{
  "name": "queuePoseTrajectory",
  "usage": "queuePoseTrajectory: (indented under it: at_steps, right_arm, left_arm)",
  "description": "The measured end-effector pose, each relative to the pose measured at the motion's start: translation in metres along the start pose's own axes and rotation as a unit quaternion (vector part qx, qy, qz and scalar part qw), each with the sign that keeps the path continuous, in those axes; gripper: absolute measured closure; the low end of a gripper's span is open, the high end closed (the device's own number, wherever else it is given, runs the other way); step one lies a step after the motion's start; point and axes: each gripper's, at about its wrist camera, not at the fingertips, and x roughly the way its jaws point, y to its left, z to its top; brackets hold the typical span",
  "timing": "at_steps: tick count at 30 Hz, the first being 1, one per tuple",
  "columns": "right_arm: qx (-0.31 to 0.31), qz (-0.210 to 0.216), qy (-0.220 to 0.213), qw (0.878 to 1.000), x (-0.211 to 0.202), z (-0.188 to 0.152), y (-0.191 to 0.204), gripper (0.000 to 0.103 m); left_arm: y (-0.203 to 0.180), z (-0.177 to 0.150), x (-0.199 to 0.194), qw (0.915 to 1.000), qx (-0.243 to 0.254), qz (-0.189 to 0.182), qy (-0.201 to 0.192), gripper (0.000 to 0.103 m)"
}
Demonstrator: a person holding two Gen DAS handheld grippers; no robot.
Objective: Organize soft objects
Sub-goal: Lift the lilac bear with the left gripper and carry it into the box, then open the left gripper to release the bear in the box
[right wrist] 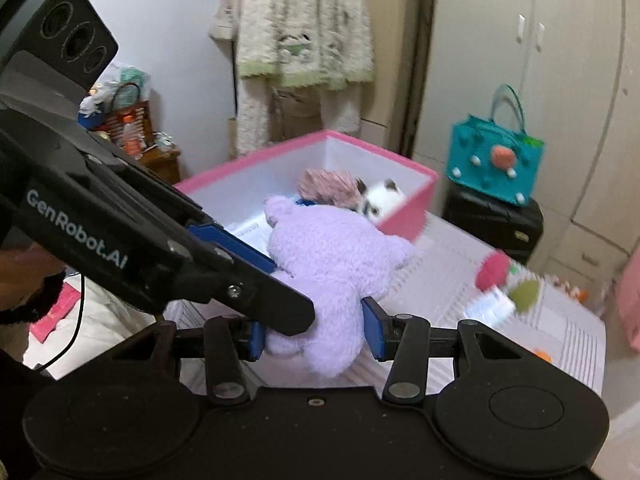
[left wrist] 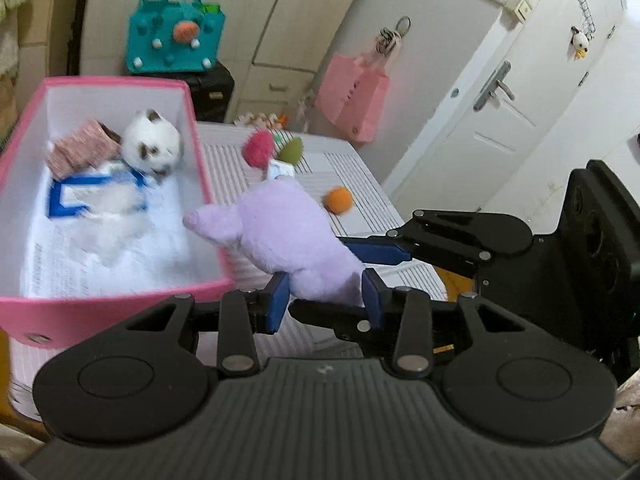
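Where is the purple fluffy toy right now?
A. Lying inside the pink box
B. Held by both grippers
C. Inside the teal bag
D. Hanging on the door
B: the purple plush toy is pinched by the left gripper and the right gripper, beside the pink box.

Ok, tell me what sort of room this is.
Most likely a bedroom or spare room at home: built-in wardrobe doors, a fluffy robe hanging on the wall, and a white door with a small plush bird hung on it.
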Motion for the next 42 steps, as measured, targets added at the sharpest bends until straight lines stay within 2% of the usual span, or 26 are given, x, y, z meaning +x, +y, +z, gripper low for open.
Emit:
queuePoseTrajectory:
  at_steps: [9, 17, 25, 28, 31, 35, 38, 42]
  right_arm:
    - [-0.028, 0.008, -0.008, 1.000, 0.033, 0.045, 0.010, 0.051]
    - [-0.054, 0.036, 0.007, 0.998, 0.085, 0.086, 0.006, 0.051]
    - [-0.063, 0.063, 0.067, 0.994, 0.160, 0.100, -0.006, 0.051]
    - [-0.078, 0.065, 0.099, 0.990, 0.186, 0.100, -0.007, 0.051]
    - [-0.098, 0.055, 0.129, 0.985, 0.203, 0.101, -0.005, 0.051]
    - [-0.102, 0.054, 0.145, 0.983, 0.209, 0.100, -0.004, 0.046]
    - [-0.117, 0.042, 0.136, 0.983, 0.207, 0.097, -0.001, 0.036]
    - [-0.121, 0.033, 0.116, 0.985, 0.190, 0.095, -0.002, 0.034]
  left_arm:
    - [0.041, 0.022, -0.016, 0.9991, -0.021, 0.017, -0.032, 0.065]
    - [0.090, 0.052, -0.007, 0.9956, -0.063, 0.057, -0.039, 0.065]
    - [0.140, 0.065, 0.034, 0.9875, -0.109, 0.113, -0.013, 0.064]
    - [0.160, 0.067, 0.048, 0.9835, -0.139, 0.115, 0.011, 0.064]
    - [0.169, 0.068, 0.061, 0.9808, -0.149, 0.124, 0.024, 0.065]
    - [0.172, 0.064, 0.064, 0.9808, -0.148, 0.125, 0.024, 0.064]
    - [0.174, 0.062, 0.069, 0.9801, -0.144, 0.135, 0.021, 0.065]
    - [0.174, 0.062, 0.073, 0.9803, -0.139, 0.138, 0.028, 0.067]
